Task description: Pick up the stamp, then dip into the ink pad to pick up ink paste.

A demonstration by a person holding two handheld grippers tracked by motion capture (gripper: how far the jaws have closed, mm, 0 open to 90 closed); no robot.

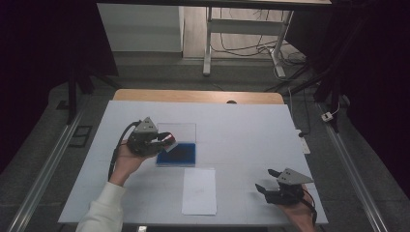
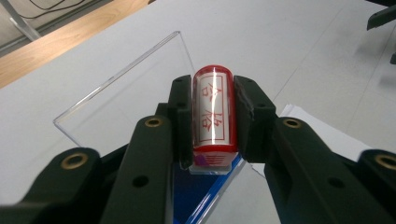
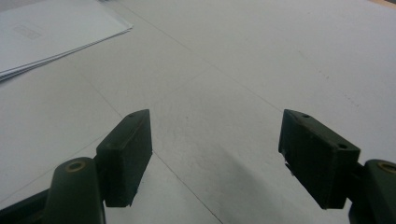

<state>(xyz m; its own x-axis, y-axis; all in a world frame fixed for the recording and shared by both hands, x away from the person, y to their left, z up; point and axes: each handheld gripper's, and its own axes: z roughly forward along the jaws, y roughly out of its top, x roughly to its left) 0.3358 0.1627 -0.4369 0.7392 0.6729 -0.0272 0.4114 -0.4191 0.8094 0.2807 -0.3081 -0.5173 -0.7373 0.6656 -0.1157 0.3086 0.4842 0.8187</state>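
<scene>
1. The left tool is pinching a red stamp between its pads, lengthwise, probably so the printing face points down.
2. The stamp is hanging just above the blue ink pad, whose clear lid is lying flipped open behind it.
3. The right tool is hovering spread and empty over the counter, near the sheet of paper, likely waiting to steady it.
</scene>
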